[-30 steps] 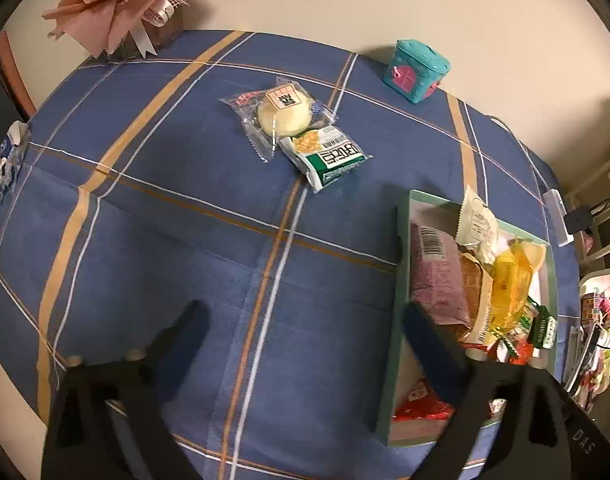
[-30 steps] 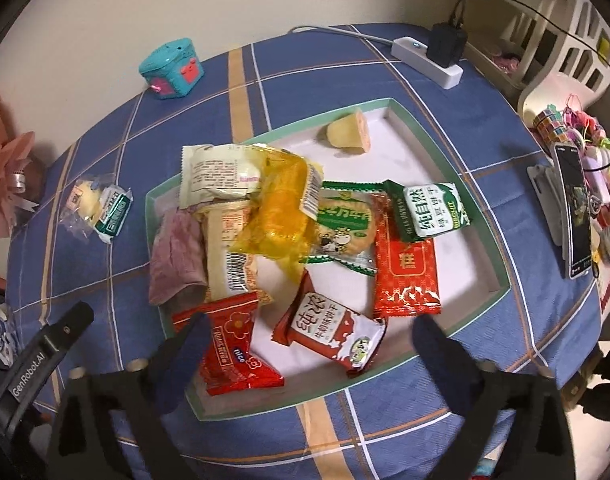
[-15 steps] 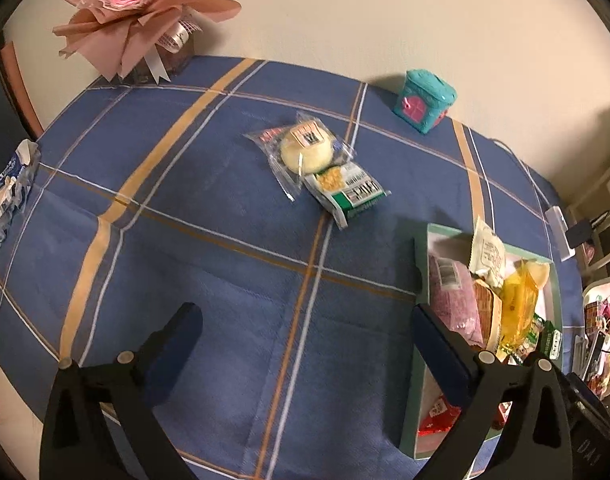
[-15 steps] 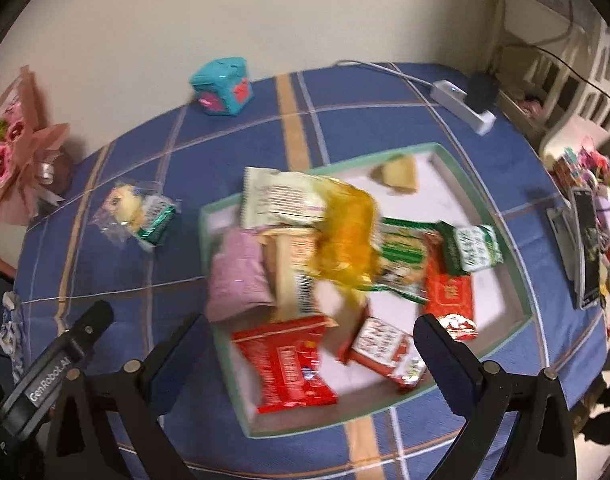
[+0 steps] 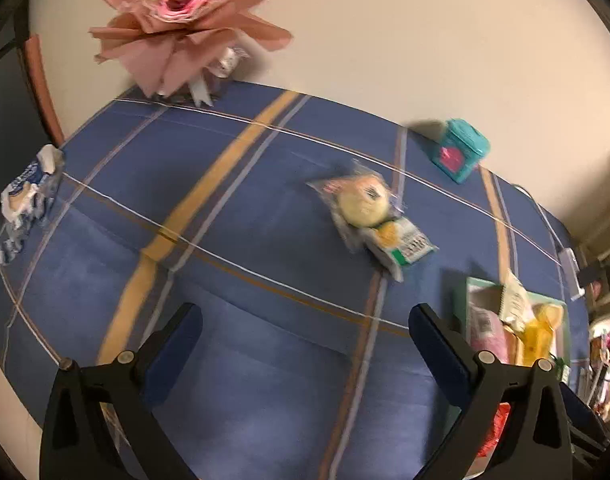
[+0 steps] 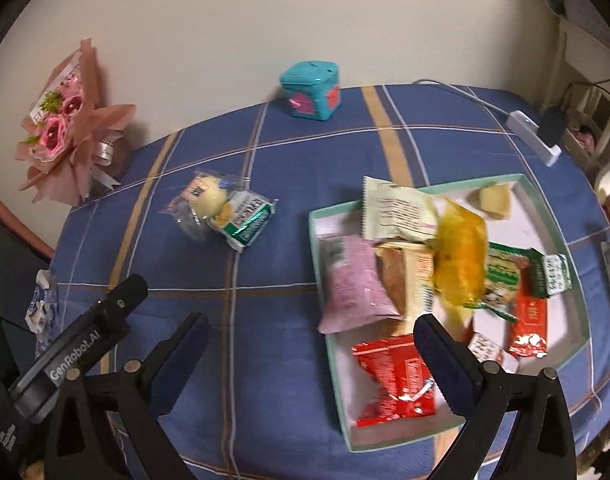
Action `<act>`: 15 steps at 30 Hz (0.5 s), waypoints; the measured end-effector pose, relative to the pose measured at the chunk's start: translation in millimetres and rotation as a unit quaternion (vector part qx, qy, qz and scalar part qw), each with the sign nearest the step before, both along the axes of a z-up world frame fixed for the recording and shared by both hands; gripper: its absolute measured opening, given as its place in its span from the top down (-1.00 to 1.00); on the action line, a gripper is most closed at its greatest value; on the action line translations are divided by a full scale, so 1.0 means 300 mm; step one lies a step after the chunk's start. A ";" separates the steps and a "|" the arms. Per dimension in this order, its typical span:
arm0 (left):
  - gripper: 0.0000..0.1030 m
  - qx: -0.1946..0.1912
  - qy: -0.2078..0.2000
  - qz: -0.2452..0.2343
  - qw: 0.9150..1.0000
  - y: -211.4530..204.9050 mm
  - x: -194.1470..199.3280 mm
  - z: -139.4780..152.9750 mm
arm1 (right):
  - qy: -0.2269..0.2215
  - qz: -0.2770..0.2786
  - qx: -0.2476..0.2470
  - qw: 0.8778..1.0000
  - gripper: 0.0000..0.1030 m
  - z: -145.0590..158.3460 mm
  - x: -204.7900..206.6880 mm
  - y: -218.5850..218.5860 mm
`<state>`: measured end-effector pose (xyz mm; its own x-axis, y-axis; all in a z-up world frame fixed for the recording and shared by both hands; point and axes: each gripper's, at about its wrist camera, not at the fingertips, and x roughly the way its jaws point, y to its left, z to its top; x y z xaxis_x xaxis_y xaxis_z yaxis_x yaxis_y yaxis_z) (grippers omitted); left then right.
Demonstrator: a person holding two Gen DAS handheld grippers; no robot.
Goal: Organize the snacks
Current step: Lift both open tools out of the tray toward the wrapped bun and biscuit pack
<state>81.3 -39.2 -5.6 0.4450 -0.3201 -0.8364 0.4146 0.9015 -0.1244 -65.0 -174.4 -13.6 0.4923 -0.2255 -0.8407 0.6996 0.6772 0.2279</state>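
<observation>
A green-rimmed white tray on the blue plaid tablecloth holds several snack packets: pink, yellow, red and green ones. Two loose snacks lie together on the cloth left of the tray: a clear-wrapped round yellow bun and a green-and-white packet. My left gripper hovers open over bare cloth, short of those two snacks. My right gripper is open too, above the tray's left edge. The left gripper's body shows at the lower left of the right wrist view.
A pink bouquet stands at the back left by the wall. A teal box sits at the back. A crumpled blue-and-white wrapper lies at the left edge. A white power strip lies at the far right.
Both views have swung left and pulled back. The tray has slid toward the right in each view, and the bouquet and the two loose snacks show more fully. Both grippers stayed open.
</observation>
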 end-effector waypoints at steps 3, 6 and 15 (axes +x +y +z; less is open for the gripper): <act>-0.99 -0.002 -0.004 0.015 1.000 0.035 0.040 0.002 | -0.006 0.010 -0.001 1.000 -1.00 0.004 0.034 0.017; -0.99 -0.020 0.004 0.028 0.999 0.074 0.087 -0.004 | -0.011 0.020 -0.008 1.000 -1.00 0.005 0.078 0.031; -0.99 -0.022 0.026 0.048 0.998 0.114 0.207 -0.042 | -0.021 0.042 -0.019 0.999 -1.00 0.010 0.189 0.045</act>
